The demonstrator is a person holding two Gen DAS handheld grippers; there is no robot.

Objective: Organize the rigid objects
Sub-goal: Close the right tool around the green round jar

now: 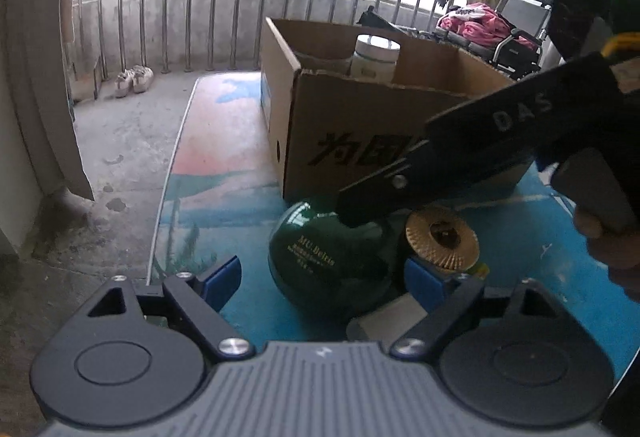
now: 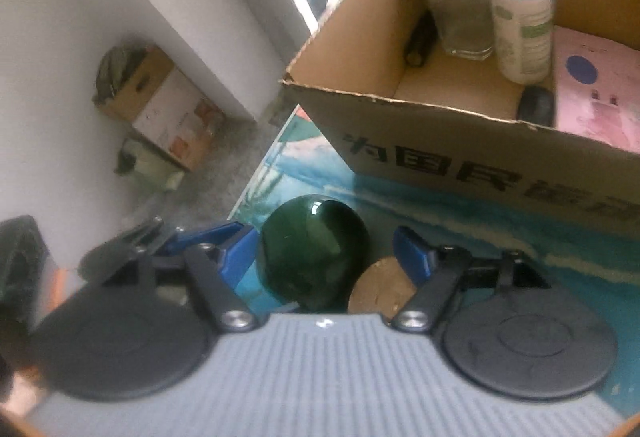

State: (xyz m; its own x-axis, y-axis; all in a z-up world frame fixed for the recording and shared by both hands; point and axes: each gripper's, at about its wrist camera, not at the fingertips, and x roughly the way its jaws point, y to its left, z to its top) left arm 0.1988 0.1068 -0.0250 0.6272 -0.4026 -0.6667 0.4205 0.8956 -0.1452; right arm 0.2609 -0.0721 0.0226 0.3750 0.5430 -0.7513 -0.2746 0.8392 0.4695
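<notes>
Corrugated brown cardboard box (image 2: pixel 460 153) stands open-topped on the blue printed mat (image 1: pixel 224 173), towards the mat's far side, and is the largest item I see. Inside, through my right wrist camera: a pink flat item (image 2: pixel 596 97) against the right wall, a white bottle (image 2: pixel 520 17) with green label upright near the middle, a clear glass tumbler (image 2: pixel 456 21) upright just left of it, touching or nearly so. A dark object (image 2: pixel 420 37) leans in the far left corner; another dark rounded one (image 2: pixel 536 105) sits by the near wall. Cannot identify either.

On the mat just in front of the box's near wall: a round dark green bottle (image 1: pixel 320 261) lying with its gold ribbed cap (image 1: pixel 442 239) towards the right.

Left gripper (image 1: pixel 324 283): jaws wide apart, straddling the green bottle, blue pads clear of it, nothing held.

Right gripper (image 2: pixel 324 253): jaws apart, the bottle's body between them, left pad just beside the glass; contact uncertain, no grip evident.
</notes>
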